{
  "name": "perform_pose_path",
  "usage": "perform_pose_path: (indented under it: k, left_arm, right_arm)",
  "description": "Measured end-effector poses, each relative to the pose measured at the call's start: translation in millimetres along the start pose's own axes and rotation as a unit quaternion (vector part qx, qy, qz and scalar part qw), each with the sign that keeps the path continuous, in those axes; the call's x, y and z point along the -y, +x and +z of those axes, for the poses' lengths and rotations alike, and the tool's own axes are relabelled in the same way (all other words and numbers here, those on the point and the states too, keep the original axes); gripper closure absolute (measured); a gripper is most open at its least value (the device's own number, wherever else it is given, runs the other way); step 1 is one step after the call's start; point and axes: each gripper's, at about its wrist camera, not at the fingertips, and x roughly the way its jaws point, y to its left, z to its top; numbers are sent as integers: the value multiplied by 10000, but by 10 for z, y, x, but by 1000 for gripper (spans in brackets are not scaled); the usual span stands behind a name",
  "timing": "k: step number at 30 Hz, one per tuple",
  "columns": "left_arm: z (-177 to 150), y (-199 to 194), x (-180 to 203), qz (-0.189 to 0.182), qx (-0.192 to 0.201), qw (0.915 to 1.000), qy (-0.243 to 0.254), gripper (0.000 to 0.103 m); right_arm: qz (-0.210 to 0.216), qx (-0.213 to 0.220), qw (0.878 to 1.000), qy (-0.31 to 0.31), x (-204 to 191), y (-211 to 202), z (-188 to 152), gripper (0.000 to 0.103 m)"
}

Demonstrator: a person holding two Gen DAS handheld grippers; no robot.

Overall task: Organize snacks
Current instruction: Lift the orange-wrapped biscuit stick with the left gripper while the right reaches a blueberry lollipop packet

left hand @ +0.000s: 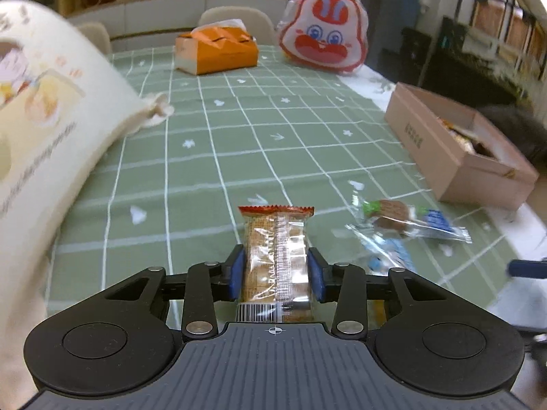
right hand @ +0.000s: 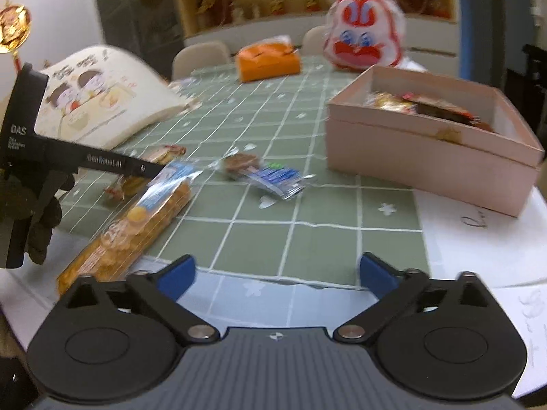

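Note:
My left gripper (left hand: 276, 273) is shut on a clear-wrapped cracker pack (left hand: 276, 249) with a red top edge, held above the green checked tablecloth (left hand: 239, 143). A small clear-wrapped snack with a blue end (left hand: 407, 220) lies to its right, near the open pink box (left hand: 458, 150) that holds several snacks. My right gripper (right hand: 276, 273) is open and empty, low over the table's near edge. In the right wrist view a long biscuit pack (right hand: 136, 225) lies at the left, the small blue-ended snack (right hand: 259, 169) in the middle, and the pink box (right hand: 430, 150) at the right.
A cream cartoon cushion (left hand: 44, 130) rests at the left. An orange tissue box (left hand: 217, 51) and a red-and-white rabbit bag (left hand: 323, 30) stand at the far end. The left gripper's body (right hand: 30, 157) and gloved hand show at the left of the right wrist view. Chairs stand behind the table.

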Motion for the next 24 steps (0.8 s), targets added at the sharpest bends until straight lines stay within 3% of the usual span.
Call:
perform_pose_path:
  k: [3,6,10,13,14,16,17,21,24]
  left_arm:
    - [-159,-102,40,57,228,9997,-19,61]
    - [-281,-150,94,186,497,9986,26,61]
    - [-278,-165,69,114,511,9986,-23,61]
    - [-293,-171,60,95,559,9984,-40,61]
    - [-302,-178,55,84,577,9983,-59,61]
    - [-317,-183,29,36,621,9980,-134,61]
    - [-323,-187,16,7,641,9978,-178,61]
    - [-338,-204,-51,-143,688,9968,-384,61]
    - [-339,-206,-81,-228,706,9960,-491,60]
  right_arm:
    - [-313,-304,9972,-613,-168,73,25,0]
    - [29,-480,9956,-809,-218,106,138,8]
    - [-218,89,9926,-1188,-349,149,410,8]
    - [-266,145,9913,-1284,-367,338,639,12]
    - [-194,102,9926,-1198,-345,419,715,15]
    - [59,-11,9963,-862,-274,568,845,33]
    - [177,-97,9976,-669,-239,638,895,37]
    - [13,-324,9993,-168,-158,819,935,39]
    - [465,-583,9969,268,-87,750,830,39]
